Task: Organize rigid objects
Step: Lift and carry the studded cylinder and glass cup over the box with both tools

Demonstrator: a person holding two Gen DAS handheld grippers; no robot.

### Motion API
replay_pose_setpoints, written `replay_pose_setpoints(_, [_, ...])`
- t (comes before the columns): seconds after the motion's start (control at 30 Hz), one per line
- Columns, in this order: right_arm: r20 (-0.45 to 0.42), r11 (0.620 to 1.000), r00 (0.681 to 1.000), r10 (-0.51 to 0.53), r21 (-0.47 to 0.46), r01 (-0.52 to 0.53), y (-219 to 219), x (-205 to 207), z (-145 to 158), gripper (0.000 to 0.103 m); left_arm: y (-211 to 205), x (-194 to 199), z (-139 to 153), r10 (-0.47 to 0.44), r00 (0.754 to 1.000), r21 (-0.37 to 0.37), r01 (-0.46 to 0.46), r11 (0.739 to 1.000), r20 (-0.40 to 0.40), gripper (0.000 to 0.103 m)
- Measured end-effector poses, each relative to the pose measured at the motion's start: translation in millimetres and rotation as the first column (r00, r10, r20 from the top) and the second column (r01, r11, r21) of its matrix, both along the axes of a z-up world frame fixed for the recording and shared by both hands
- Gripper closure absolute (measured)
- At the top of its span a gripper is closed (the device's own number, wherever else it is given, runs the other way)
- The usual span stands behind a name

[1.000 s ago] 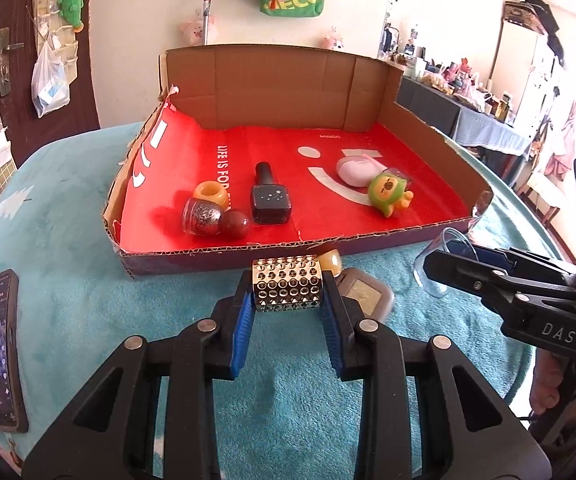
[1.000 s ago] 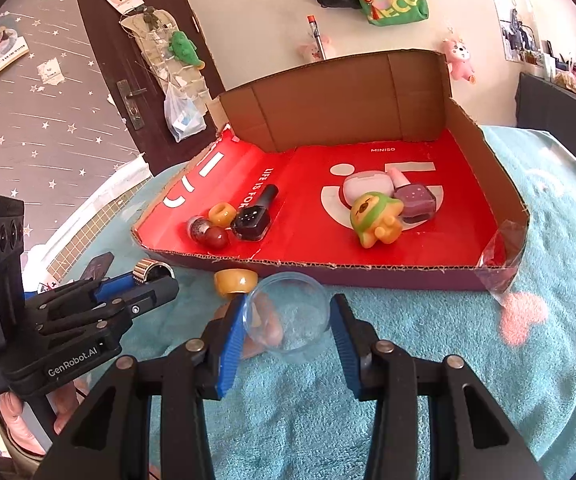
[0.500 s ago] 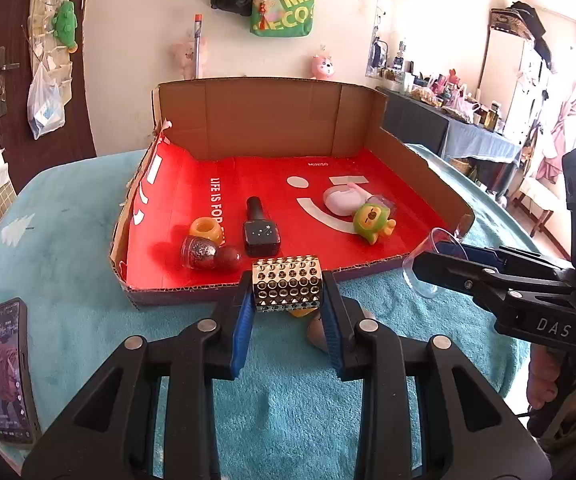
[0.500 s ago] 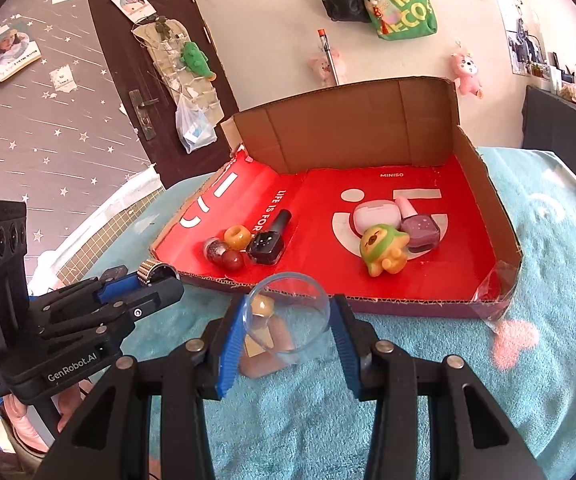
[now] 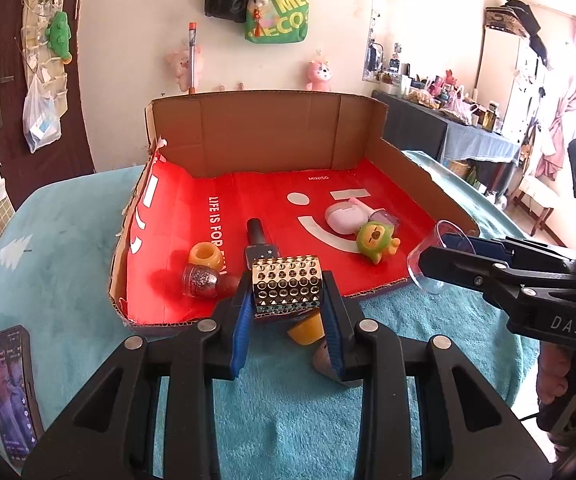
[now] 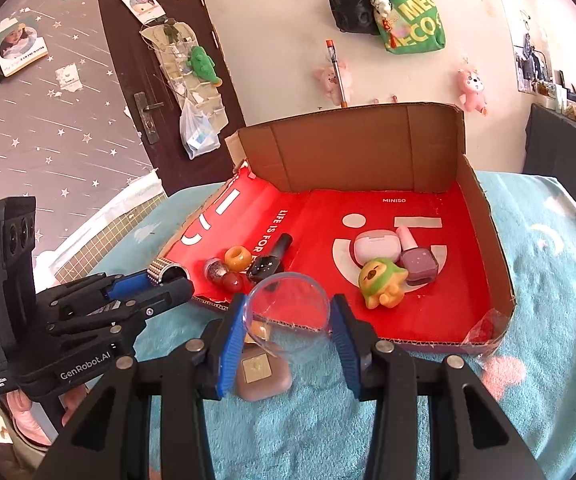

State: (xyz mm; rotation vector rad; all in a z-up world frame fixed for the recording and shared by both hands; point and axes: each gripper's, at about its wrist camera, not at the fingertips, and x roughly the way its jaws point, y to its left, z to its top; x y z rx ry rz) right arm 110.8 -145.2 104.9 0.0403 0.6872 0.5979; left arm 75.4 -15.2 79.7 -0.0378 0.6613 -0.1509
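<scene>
My left gripper (image 5: 288, 312) is shut on a gold studded cuff (image 5: 287, 290), held above the front edge of the red-lined cardboard box (image 5: 272, 148). My right gripper (image 6: 288, 328) is shut on a clear plastic cup (image 6: 288, 308), also lifted near the box's front edge; it shows in the left wrist view (image 5: 432, 260). In the box lie a black nail polish bottle (image 6: 270, 262), an orange bead (image 6: 238, 258), a glitter bottle (image 5: 200, 280), a green figurine (image 6: 380, 284), a pink case (image 6: 376, 244) and a mauve nail polish (image 6: 418, 262).
A pink perfume bottle with an amber cap (image 6: 262, 372) lies on the teal cloth (image 6: 488, 420) under the grippers. A phone (image 5: 10, 388) lies at the left edge of the table. The box's back and side walls stand upright.
Both grippers have risen and moved back from the cloth with their objects, so the box sits lower and farther in view. The perfume bottle stays on the cloth below.
</scene>
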Motion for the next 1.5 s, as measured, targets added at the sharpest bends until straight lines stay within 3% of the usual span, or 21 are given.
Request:
replay_pose_setpoints(0.4, [-0.019,1.0,1.0,0.0,-0.013,0.0,2,19,-1,0.058,2,18,-5,-0.013,1.0,0.001,0.013,1.0,-0.026,0.074])
replay_pose_setpoints(0.77, [-0.063,0.999,0.998,0.003,-0.035,-0.005,9,40,-12,0.058,0,41,-19,-0.045,0.994,-0.002,0.045,0.999,-0.097,0.074])
replay_pose_setpoints(1.5, [-0.171,0.995,0.984,0.041,-0.081,-0.055,30,71,-45,0.058,1,77,-50,-0.118,0.965,-0.096,0.098,0.991,-0.233,0.074])
